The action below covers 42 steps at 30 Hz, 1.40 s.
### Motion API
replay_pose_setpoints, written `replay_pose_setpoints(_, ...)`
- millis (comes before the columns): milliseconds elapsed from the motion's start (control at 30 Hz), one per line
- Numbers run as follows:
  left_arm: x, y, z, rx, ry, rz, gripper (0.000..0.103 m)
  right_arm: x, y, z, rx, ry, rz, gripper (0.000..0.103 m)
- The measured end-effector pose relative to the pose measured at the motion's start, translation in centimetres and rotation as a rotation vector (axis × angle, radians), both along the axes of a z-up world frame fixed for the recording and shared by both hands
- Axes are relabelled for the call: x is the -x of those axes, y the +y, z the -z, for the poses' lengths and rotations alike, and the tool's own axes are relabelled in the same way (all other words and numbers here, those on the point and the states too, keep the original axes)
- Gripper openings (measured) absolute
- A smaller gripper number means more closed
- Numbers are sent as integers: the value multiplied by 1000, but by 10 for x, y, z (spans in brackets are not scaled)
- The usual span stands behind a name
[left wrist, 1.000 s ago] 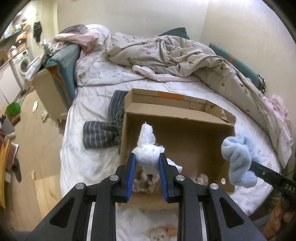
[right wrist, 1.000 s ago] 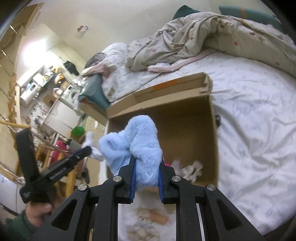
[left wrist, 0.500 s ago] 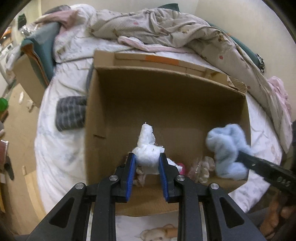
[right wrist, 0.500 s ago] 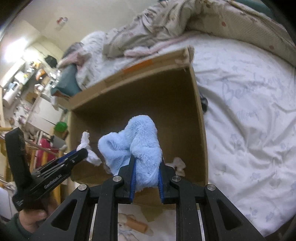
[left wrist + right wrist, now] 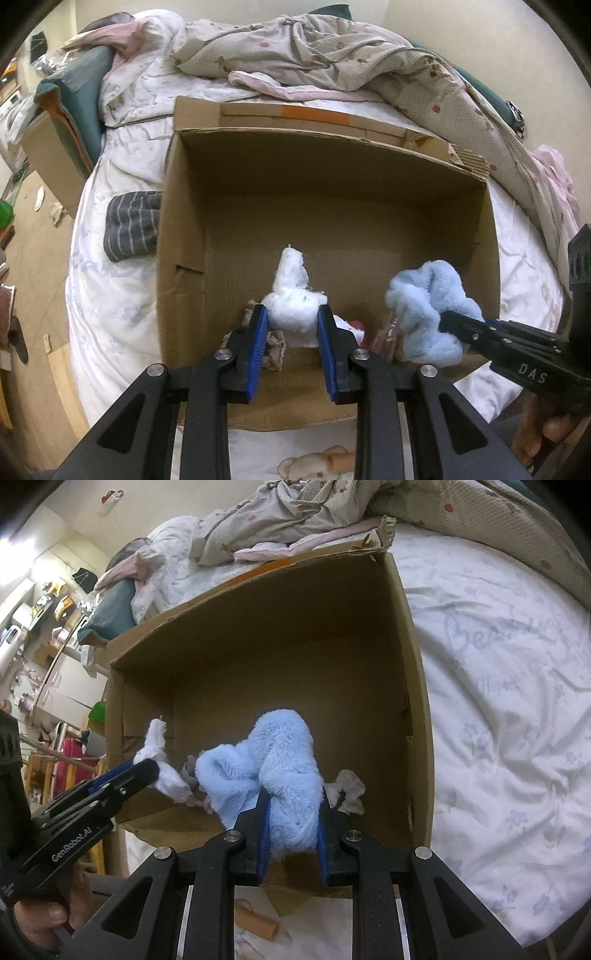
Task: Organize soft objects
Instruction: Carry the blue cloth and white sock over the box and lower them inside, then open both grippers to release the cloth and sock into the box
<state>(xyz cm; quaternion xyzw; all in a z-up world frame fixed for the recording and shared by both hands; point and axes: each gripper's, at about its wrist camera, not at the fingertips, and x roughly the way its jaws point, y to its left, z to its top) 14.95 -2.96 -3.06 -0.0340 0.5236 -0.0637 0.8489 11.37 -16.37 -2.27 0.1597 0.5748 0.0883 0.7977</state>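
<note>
Since half a second ago, we have brought both grippers a little lower and deeper over the open cardboard box, and its far wall now fills more of each view. The box sits on the white bed sheet, near the foot edge of the bed.

Going left to right: a dark striped cloth lies on the sheet just beside the box's left wall, outside it, so by our judgement it is one piece not yet sorted. Inside the box, along its near wall, a few small soft pieces already lie on the floor: a beige scrap at the left, a pink-red bit in the middle, and a pale grey rag toward the right wall. So some of the work appears done.

Our left gripper has its blue pads closed partway onto a white fluffy cloth, which sticks up between them, above the box's near left part. Our right gripper pinches a light blue plush cloth in the same way, held above the near right part. Neither cloth is released yet; letting both go into the box looks like the step in hand.
</note>
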Motion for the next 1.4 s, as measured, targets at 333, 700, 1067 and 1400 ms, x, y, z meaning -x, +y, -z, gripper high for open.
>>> replay_pose_setpoints(333, 0, -1, 2, -20, -2, 0, 24, -1, -3, 1, -19, 3, 8, 25)
replay_pose_setpoints(700, -1, -5, 6, -42, 17, 6, 33, -3, -4, 1, -49, 2, 22, 32)
replay_pose_setpoints(1067, 2, -6, -1, -29, -12, 15, 54, -3, -3, -9, -71, -49, 35, 72)
replay_pose_setpoints(1400, 2, -5, -1, -31, -17, 6, 54, -3, -4, -11, -73, -49, 40, 72)
